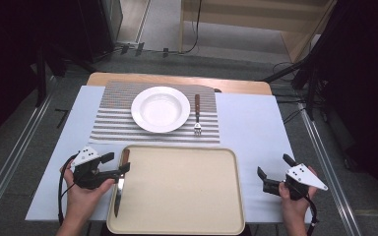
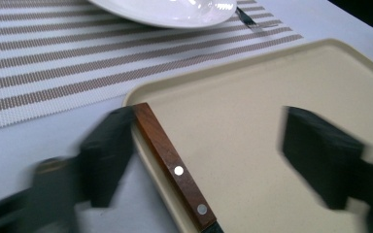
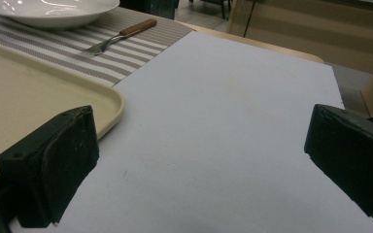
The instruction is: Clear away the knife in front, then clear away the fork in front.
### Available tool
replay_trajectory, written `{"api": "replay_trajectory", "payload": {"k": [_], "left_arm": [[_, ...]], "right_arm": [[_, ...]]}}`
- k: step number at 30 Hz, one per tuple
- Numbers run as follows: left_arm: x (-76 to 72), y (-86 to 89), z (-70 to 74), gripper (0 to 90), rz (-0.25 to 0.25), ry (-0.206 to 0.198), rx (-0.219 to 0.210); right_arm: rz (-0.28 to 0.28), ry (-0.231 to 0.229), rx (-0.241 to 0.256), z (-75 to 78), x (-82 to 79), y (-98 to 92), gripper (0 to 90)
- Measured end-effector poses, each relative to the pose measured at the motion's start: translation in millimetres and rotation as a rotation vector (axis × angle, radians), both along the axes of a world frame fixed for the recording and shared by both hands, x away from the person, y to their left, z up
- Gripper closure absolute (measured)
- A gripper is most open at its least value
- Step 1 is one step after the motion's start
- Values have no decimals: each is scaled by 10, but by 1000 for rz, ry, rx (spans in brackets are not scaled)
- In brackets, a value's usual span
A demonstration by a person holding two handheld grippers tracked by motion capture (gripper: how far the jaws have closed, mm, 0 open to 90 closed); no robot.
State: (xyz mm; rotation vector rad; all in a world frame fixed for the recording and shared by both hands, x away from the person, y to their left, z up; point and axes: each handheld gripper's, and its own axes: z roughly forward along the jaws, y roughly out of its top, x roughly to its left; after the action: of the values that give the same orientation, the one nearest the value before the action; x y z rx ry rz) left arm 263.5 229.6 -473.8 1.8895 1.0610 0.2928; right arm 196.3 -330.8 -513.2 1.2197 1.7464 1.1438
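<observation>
Left gripper (image 1: 119, 163): I see jaws wide apart, astride the wooden-handled steel knife (image 1: 120, 183), gripping nothing.
Knife: along the beige plastic tray's (image 1: 187, 196) left rim.
Right gripper (image 1: 272, 172): agape, empty.

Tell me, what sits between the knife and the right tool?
Bare tray floor, then bare white table cover, between knife and right tool; high view shows it.

The high view sat above the person's side, looking forward and down over the whole table. The left gripper view hung low and close over the flat beige plastic tray (image 2: 272, 97), facing the round white plate (image 2: 165, 12). The right gripper view skimmed the table's right side; both caught the tray corner, plate and wooden-handled fork (image 3: 121, 35).
</observation>
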Motion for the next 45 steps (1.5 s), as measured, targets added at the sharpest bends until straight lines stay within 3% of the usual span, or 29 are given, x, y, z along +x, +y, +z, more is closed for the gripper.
{"api": "replay_trajectory", "payload": {"k": [3, 10, 11, 12, 14, 17, 20, 23, 28, 35, 39, 44, 45], "left_arm": [[-12, 49, -9, 0, 3, -24, -17], [-47, 181, 40, 0, 23, -87, -74], [-61, 228, 55, 0, 45, -125, -77], [-61, 228, 55, 0, 45, -125, -77], [-88, 273, 68, 0, 100, -189, -64], [-121, 375, 83, 0, 111, -259, -100], [-130, 466, 94, 0, 115, -291, -117], [-119, 545, 98, 0, 134, -303, -120], [-107, 607, 60, 0, 120, -297, -128], [-101, 666, 57, 0, 131, -308, -108], [-90, 726, 57, 0, 159, -319, -127], [-67, 786, 50, 0, 150, -310, -172], [-62, 800, 45, 0, 148, -308, -176]], "right_arm": [[-2, 1, -2, -1, 6, 4, 0], [-3, 2, -5, -1, 9, 7, 0], [-2, 1, -7, -1, 11, 7, 0], [-2, 1, -7, -1, 11, 7, 0], [-3, 2, -7, 0, 12, 6, 0], [-7, 3, -6, 1, 11, 4, 0], [-9, 2, -5, 4, 6, 3, 0], [-9, 0, -3, 6, 1, 0, 0], [-11, -2, -1, 10, 7, -6, 0], [-21, -17, 0, 73, 8, -1, 0], [-10, -29, 8, 201, 10, 60, 0], [10, -29, -2, 295, 66, 149, 0], [33, -20, 15, 347, 100, 195, 0]]}}
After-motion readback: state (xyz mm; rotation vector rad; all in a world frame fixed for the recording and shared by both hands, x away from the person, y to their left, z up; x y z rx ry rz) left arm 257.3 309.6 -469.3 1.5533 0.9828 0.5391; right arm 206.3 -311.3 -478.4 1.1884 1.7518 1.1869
